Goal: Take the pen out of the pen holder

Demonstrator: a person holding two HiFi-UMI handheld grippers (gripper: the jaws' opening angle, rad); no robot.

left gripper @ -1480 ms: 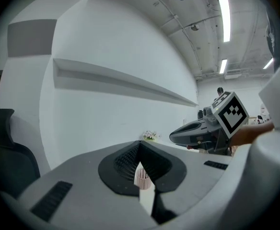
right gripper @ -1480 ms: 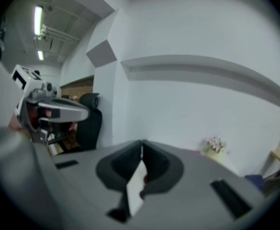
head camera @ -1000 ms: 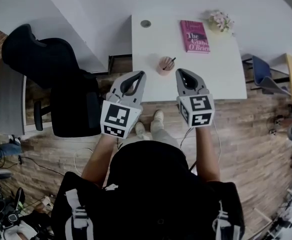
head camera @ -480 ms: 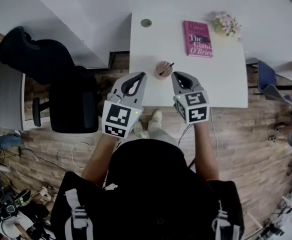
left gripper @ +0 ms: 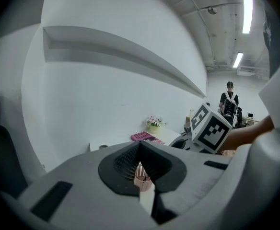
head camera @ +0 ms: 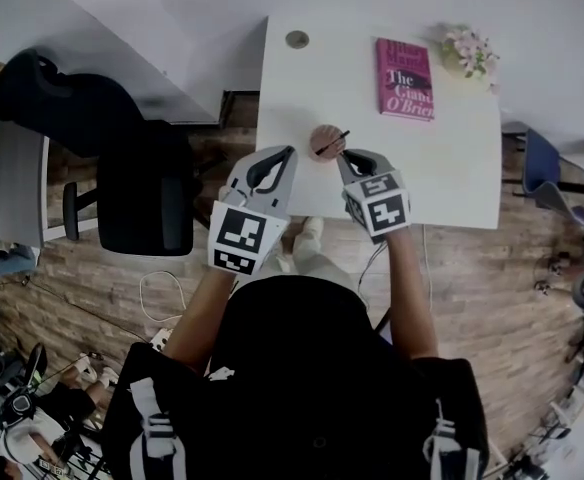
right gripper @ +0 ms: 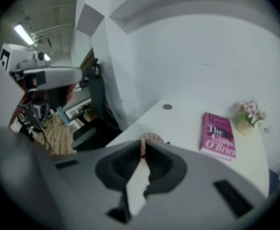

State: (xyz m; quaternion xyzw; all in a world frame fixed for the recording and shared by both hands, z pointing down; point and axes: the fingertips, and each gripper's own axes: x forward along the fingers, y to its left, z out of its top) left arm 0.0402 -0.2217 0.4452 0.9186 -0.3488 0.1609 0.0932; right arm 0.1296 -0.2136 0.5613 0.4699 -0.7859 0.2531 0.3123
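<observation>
We hold our left gripper [head camera: 286, 151] and right gripper [head camera: 345, 156] with both sets of jaws pressed together and empty, and just ahead of the 2 tips, between them, the pink pen holder [head camera: 322, 142] stands on the white table [head camera: 452, 168], its black pen [head camera: 337, 139] slanting toward the right gripper's side.

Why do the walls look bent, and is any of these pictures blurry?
Head view: wide lens bends the floor boards, fairly sharp. Left gripper view: dark round rim, wall ledge curved, ceiling lights glaring. Right gripper view: soft all over; the title on the book smeared.
</observation>
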